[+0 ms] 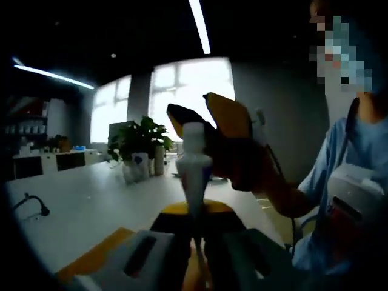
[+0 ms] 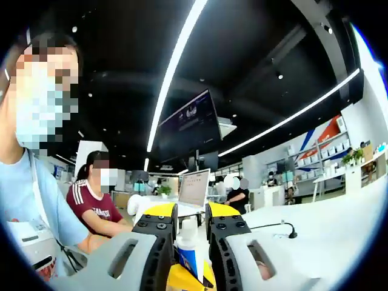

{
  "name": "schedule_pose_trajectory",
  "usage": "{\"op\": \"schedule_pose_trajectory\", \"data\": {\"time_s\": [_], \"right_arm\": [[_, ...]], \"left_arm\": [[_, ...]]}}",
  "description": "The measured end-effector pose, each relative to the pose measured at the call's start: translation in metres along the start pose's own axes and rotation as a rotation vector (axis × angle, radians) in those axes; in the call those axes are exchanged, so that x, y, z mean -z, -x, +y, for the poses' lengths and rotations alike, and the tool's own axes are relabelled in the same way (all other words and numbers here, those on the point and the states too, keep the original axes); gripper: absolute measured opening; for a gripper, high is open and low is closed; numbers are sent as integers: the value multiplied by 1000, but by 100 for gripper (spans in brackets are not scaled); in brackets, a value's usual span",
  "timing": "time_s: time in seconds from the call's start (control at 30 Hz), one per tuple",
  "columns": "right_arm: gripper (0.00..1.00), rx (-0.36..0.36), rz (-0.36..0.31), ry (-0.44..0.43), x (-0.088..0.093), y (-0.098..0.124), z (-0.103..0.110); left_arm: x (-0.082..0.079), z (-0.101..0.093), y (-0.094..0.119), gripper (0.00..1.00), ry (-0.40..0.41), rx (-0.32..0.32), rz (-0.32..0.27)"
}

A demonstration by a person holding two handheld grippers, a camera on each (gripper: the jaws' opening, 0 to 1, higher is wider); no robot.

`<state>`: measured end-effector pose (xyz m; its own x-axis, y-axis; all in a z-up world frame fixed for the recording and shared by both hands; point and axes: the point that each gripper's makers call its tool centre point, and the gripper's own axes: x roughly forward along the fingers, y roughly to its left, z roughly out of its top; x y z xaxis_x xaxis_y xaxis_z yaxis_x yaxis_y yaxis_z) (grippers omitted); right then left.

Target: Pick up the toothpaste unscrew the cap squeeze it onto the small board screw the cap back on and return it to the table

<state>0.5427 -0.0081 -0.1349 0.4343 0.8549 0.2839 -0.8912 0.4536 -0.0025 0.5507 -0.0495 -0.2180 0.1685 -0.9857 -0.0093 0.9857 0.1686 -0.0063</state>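
In the left gripper view, the left gripper rises from the bottom with its grey and black jaws pressed in on the flat lower end of a white plastic toothpaste tube, which stands upright between them, well above the long white table. The tube narrows upward to a white cap end at the top. Coming in from the right, the right gripper with its yellow and black jaws reaches the top of the tube — its tips sit on either side of the cap end, touching or just beside it; the dim light does not let me tell which. A person's hand holds that gripper, and a light blue sleeve shows behind it. Farther back on the table stands a green potted plant in a white pot, with bright windows beyond.

In the right gripper view, the two grey jaws with black and yellow tips stand close together around the white neck and cap of the toothpaste tube, the blue-printed body showing just below between them — the tips seem closed on it. Under the tube a patch of yellow, part of the left gripper, shows at the bottom edge. Beyond, a seated person in a dark red shirt is at the table, beside an open laptop, and a black cable lies on the white tabletop at right.
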Motion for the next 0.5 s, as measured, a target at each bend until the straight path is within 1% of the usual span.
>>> {"op": "schedule_pose_trajectory", "data": {"time_s": [0.07, 0.17, 0.23, 0.27, 0.33, 0.37, 0.4, 0.43, 0.5], "right_arm": [[20, 33, 22, 53, 1, -2, 1], [20, 105, 60, 138, 3, -1, -4], [20, 136, 98, 149, 10, -1, -7], [20, 140, 89, 149, 10, -1, -7], [19, 155, 97, 147, 12, -1, -9], [19, 177, 101, 145, 13, -2, -11], [18, 217, 114, 145, 15, 0, -16], [18, 253, 106, 160, 13, 1, -20], [16, 295, 90, 170, 11, 1, -24]], "left_arm": [[0, 5, 0, 3, -2, -23, 5], [2, 8, 0, 3, -10, -42, 15], [2, 9, -1, 3, -8, -48, 14], [1, 9, -1, 3, -6, -48, 13], [2, 11, -1, 3, -6, -57, 15], [2, 12, -2, 3, -11, -66, 20], [3, 13, -2, 3, -15, -76, 22], [3, 15, -2, 3, -18, -85, 24], [4, 17, -2, 4, -25, -112, 31]]}}
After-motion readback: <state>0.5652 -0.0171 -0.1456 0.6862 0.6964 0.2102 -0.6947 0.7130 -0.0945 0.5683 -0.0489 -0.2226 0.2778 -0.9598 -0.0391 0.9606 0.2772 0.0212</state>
